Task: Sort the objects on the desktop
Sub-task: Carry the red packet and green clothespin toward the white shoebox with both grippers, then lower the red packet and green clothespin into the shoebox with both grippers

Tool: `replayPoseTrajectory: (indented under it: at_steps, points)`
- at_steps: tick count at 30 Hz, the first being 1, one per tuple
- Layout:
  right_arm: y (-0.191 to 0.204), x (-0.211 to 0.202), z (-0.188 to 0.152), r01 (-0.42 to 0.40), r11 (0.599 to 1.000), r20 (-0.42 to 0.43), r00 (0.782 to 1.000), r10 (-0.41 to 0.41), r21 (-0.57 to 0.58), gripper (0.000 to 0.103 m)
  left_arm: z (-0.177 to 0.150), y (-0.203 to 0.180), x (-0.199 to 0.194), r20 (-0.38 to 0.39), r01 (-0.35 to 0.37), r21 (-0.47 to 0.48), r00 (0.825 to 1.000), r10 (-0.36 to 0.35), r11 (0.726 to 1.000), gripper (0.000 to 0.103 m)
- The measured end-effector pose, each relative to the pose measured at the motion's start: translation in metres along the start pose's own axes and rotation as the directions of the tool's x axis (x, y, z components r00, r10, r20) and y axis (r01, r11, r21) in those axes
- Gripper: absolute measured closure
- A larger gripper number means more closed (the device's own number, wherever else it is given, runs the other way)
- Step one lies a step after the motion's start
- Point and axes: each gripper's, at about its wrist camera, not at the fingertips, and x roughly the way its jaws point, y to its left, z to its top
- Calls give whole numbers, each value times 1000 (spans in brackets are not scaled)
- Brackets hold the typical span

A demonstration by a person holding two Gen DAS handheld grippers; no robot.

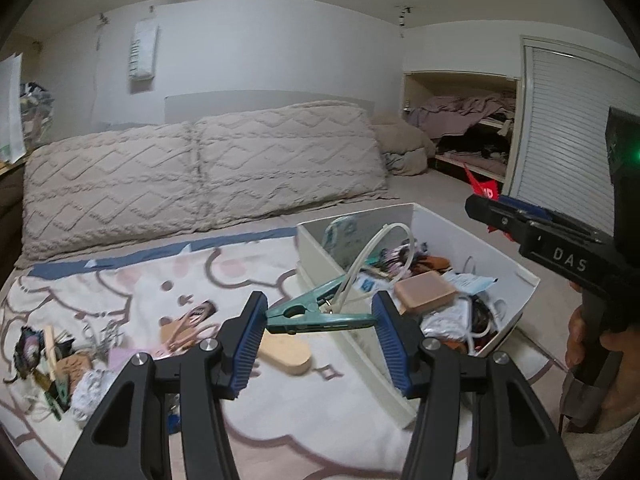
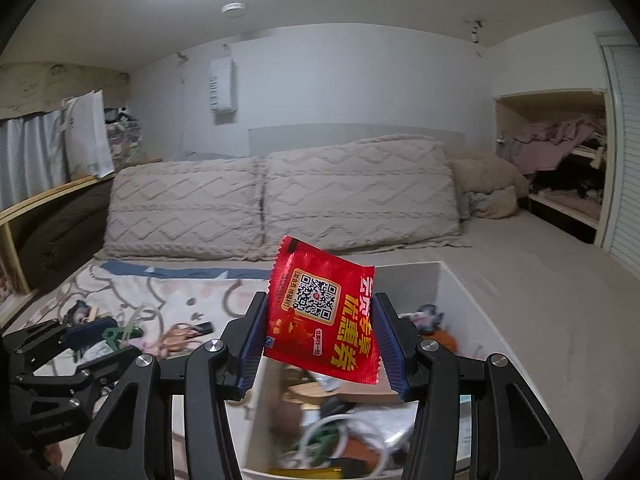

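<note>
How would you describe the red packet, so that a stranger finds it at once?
Find the white storage box on the bed. Over it, the right gripper holds a flat red packet between its blue pads. Only this item is bright red with a QR code and yellow characters.

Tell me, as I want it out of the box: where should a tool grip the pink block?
Across its long sides, from above: the pink block lies broad face up atop the clutter in the white box, its side faces exposed.
</note>
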Motion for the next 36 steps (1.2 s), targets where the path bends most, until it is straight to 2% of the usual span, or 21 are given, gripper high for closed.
replayPoseTrajectory:
  at_steps: [7,14,21,26,30,36]
  points:
    - [-38,4,-5,52,996,-21,998,-50,68,51,14,-26,23,-1,56,19,998,-56,998,49]
    - [-51,14,-11,73,995,-66,996,-68,71,51,29,-43,43,-23,73,28,997,-72,997,49]
    - [-53,35,-22,55,996,-133,990,-46,67,51,57,-52,59,-53,123,-22,991,-124,992,49]
    - [-49,51,-31,26,998,-180,984,-15,60,51,79,-59,71,-56,121,-14,991,-121,993,49]
    - [-48,59,-38,11,999,-220,975,0,49,51,93,-56,88,-73,116,-44,990,-119,992,49]
    - [-44,70,-48,-20,999,-274,961,27,28,51,109,-52,118,-135,126,-98,981,-139,987,49]
